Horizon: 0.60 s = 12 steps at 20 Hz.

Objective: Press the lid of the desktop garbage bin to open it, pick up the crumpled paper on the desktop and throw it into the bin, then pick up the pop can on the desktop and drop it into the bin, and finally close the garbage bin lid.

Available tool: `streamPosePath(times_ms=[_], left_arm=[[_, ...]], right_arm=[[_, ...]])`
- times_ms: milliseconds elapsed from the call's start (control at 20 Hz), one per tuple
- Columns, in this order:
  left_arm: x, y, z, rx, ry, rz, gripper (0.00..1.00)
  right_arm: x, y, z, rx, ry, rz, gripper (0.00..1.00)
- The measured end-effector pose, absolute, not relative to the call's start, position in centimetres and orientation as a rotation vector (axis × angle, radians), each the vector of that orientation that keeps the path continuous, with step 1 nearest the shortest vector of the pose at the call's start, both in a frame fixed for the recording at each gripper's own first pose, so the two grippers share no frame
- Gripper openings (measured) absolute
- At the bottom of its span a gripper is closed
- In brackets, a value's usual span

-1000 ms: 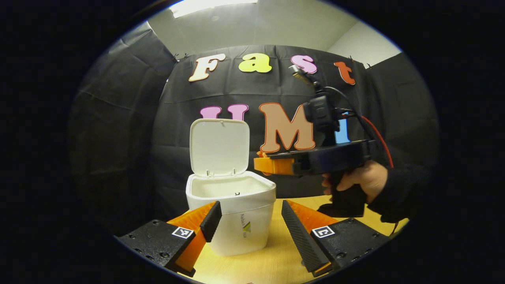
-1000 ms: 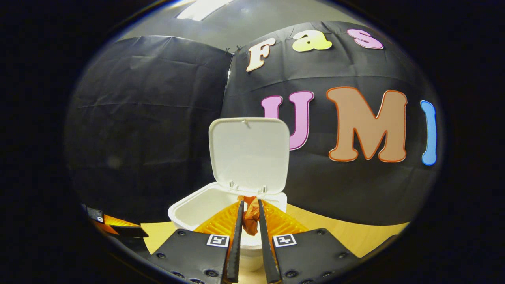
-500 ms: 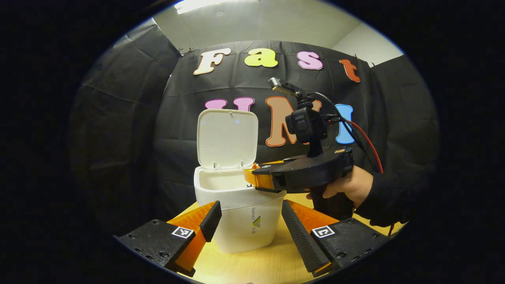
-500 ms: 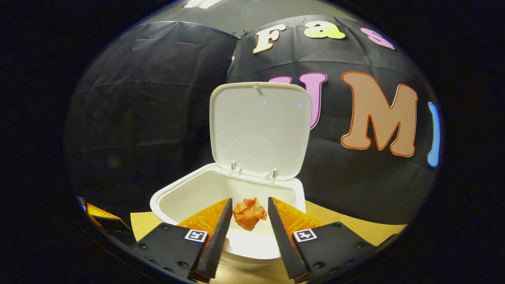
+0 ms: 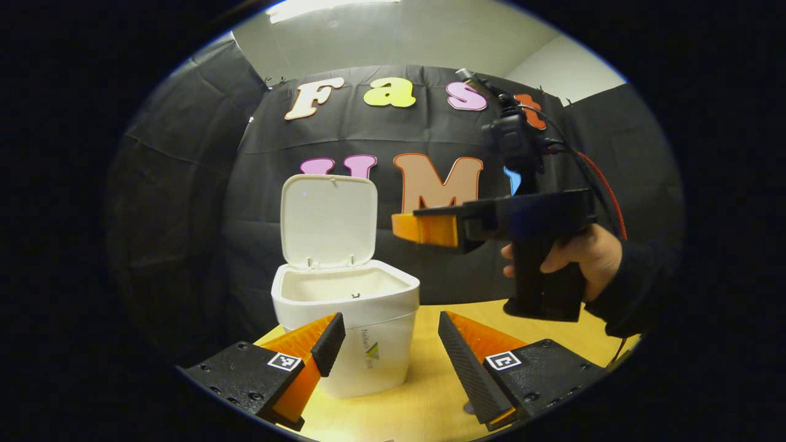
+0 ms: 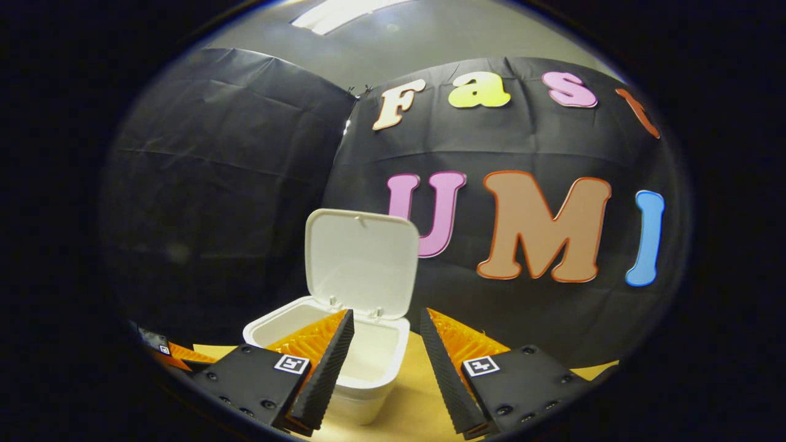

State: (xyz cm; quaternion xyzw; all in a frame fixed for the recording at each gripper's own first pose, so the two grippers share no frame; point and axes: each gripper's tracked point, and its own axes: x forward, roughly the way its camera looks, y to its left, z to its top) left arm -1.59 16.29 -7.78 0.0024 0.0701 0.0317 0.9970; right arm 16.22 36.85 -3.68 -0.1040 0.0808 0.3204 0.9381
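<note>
The white desktop bin [image 5: 350, 331] stands on the wooden table with its lid [image 5: 328, 221] swung upright. My left gripper [image 5: 388, 344] is open just in front of it, its left finger overlapping the bin's front wall. A hand [image 5: 577, 258] holds my right gripper [image 5: 424, 228] in the air, up and to the right of the bin's rim. In the right gripper view that gripper [image 6: 384, 347] is open and empty, with the bin [image 6: 344, 362] and its raised lid [image 6: 362, 261] below and to the left. The bin's inside is mostly hidden.
The light wooden table [image 5: 430, 393] runs to the right of the bin. Black cloth walls close the back and both sides. The left gripper's tip [image 6: 163, 353] peeks in at the lower left of the right gripper view.
The right gripper opened over the bin and the orange crumpled paper dropped out of its fingers. It has since lifted and pulled back to the right. The left gripper stayed open.
</note>
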Motion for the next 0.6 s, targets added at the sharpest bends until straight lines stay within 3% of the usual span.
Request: streamPosePath(times_ms=[250, 500, 550, 600], left_arm=[[-0.9, 11.9, -9.4, -0.004, 0.155, -0.007, 0.93], [-0.2, 7.7, -12.7, -0.009, 0.206, -0.069, 0.93], [-0.1, 7.1, -13.5, -0.008, 0.222, -0.078, 0.93], [-0.1, 6.5, -14.4, -0.008, 0.238, -0.086, 0.93]], right_arm=[[15.5, 26.5, 0.7, -0.195, 0.089, 0.482, 0.77], [14.1, 15.5, 1.3, -0.18, 0.097, 0.301, 0.77], [13.7, 13.6, 0.9, -0.171, 0.104, 0.267, 0.84], [13.2, 11.6, 0.5, -0.164, 0.115, 0.235, 0.84]])
